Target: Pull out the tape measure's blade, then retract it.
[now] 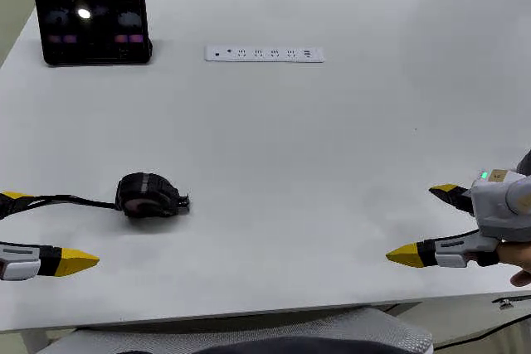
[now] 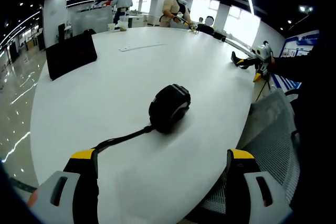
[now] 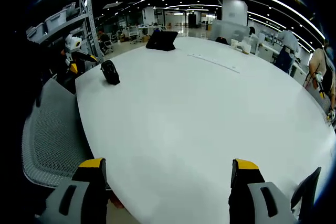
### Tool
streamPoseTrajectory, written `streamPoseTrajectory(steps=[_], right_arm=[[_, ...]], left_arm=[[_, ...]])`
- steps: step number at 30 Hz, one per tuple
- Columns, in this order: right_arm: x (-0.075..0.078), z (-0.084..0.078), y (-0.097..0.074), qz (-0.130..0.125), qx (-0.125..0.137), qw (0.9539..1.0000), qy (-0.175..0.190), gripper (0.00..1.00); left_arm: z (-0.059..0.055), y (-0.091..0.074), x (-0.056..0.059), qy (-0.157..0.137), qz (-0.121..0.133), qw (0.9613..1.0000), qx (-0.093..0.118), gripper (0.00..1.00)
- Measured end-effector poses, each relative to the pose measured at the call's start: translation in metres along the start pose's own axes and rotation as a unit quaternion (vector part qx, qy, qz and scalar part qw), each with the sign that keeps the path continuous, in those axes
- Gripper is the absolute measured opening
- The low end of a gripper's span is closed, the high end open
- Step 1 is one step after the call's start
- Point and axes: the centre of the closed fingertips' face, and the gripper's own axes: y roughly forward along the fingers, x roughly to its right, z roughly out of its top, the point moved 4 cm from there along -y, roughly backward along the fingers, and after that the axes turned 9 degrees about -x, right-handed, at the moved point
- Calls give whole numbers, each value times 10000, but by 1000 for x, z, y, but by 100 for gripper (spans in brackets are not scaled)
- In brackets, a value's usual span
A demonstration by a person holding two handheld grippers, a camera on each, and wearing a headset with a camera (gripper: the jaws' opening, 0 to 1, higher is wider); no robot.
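A black tape measure [image 1: 149,196] lies on the white table [image 1: 315,147] at the near left, its blade not drawn out. Its black strap [image 1: 70,201] trails left and ends by the far jaw of my left gripper [image 1: 46,230], which stands open behind the case with nothing between its yellow fingertips [image 1: 79,261]. In the left gripper view the tape measure [image 2: 169,107] sits ahead of the left gripper [image 2: 162,155], and the strap [image 2: 121,139] runs back to the left-hand jaw. My right gripper [image 1: 421,223] is open and empty at the near right, far from the tape measure [image 3: 109,72].
A black tablet [image 1: 93,28] stands at the far left and a white power strip [image 1: 264,54] lies at the far middle. A grey mesh chair back [image 1: 249,336] sits under the table's near edge. People stand at the table's far end [image 2: 178,6].
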Motion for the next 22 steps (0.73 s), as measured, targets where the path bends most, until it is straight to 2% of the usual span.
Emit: streamPoseTrajectory(steps=[3,4,6,8,9,11,15,22], right_arm=[[-2,1,1,18,-1,10000,-39,99],[-2,2,2,32,1,10000,-51,99],[-4,3,3,55,5,10000,-58,99],[-6,5,5,76,5,9999,-72,99],[-6,5,6,84,8,9999,-81,99],[-8,8,7,116,22,9999,-99,99],[-10,11,8,151,30,9998,-131,99],[-9,14,8,168,34,9997,-154,99]], left_arm=[[2,-2,-1,13,22,10000,22,99],[5,-3,-5,119,168,9998,87,99],[5,-3,-2,-2,25,10000,47,99],[5,-3,-2,30,57,10000,60,99],[3,-3,1,-32,-59,10000,0,98],[6,-2,-1,76,53,9999,71,99],[6,1,1,15,17,10000,63,99],[10,2,2,73,-22,9999,74,99]])
